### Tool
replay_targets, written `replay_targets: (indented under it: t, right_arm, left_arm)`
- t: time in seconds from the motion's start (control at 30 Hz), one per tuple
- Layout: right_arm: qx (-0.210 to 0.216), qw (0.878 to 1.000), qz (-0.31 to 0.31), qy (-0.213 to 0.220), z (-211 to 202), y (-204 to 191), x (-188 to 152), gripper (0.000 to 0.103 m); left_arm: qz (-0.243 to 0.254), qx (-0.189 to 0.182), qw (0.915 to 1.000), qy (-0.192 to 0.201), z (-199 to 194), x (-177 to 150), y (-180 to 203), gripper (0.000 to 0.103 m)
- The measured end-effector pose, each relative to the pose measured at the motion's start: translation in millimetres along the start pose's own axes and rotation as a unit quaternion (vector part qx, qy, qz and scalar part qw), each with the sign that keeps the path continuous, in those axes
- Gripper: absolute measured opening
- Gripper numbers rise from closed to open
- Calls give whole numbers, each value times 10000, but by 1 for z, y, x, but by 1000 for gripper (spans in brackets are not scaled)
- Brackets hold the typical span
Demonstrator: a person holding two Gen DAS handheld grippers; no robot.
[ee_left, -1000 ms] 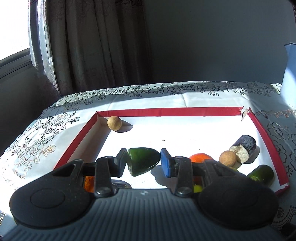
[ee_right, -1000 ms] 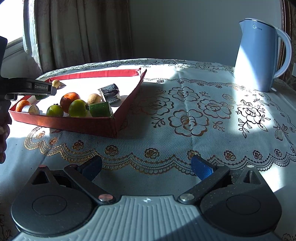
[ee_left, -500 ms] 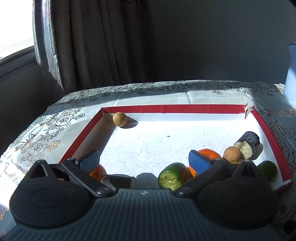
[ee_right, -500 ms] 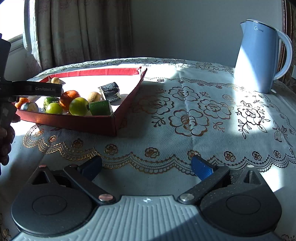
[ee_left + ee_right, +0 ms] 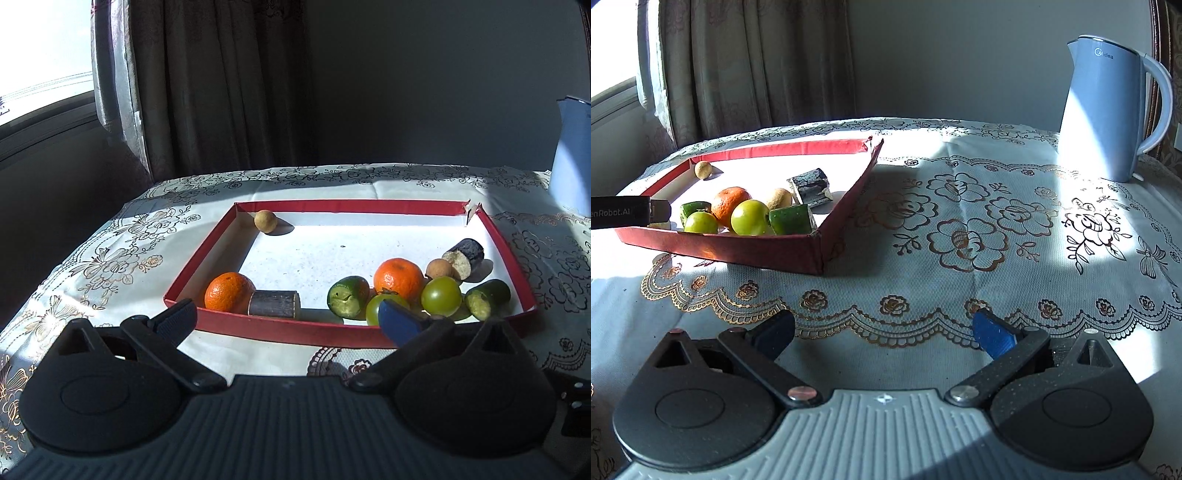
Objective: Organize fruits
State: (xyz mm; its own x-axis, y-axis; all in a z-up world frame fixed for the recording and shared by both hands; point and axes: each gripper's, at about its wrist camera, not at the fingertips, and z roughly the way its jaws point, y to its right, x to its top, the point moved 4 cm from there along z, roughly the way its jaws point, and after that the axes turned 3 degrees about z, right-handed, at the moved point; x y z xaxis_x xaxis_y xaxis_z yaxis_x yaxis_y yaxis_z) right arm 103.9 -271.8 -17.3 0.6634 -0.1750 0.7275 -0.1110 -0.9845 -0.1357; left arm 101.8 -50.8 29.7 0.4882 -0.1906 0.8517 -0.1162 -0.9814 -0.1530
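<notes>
A red-walled tray [image 5: 280, 328] [image 5: 746, 254] holds the fruit. Along its near side lie an orange [image 5: 229, 291], a dark cane piece [image 5: 273, 303], a green cucumber piece [image 5: 348, 297], a second orange [image 5: 398, 279], two green tomatoes [image 5: 441, 295], another cucumber piece [image 5: 487, 299], a longan [image 5: 439, 268] and a dark cut piece [image 5: 464, 257]. A lone longan [image 5: 265, 220] sits in the far left corner. My left gripper [image 5: 288, 319] hangs open and empty just in front of the tray's near wall. My right gripper [image 5: 882, 330] is open and empty over the tablecloth, right of the tray.
A blue-grey kettle [image 5: 1108, 110] stands at the back right of the table. The embroidered tablecloth [image 5: 960, 236] covers the whole top. Curtains [image 5: 207, 85] and a window are behind the table's far left edge. The left gripper's body [image 5: 624, 212] shows at the right wrist view's left edge.
My left gripper let go of the green cucumber piece, opened wide and drew back out of the tray to its near wall. The cucumber piece now lies beside the oranges. The right gripper stayed still.
</notes>
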Motion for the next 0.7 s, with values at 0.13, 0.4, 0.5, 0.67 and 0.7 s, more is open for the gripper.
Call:
replay_targets:
  t: [0.13,0.4,0.5,0.67,0.7]
  right_arm:
    - [5,10000,-64,43,-2,-3,-1,103]
    - [81,9999,-90,68,-9,-12,-4,103]
    - [226,9997,-100,9,-13,-24,-9,103]
    - [109,9982,-588,2,-18,-65,-24,103]
    - [76,9979,-636,37,-20,-70,-25,103]
  left_arm:
    - [43,182,9997,169,-27,-6,-5,103]
    - [-363,-346,9987,20,-51,-28,-18,103]
    - [-306,-298,9991,-78,-51,-39,-16,103]
    - [-304,-171,9991,-242,-46,-54,-14,103]
    - [-296,-147,9991,-252,-46,-56,-13,103]
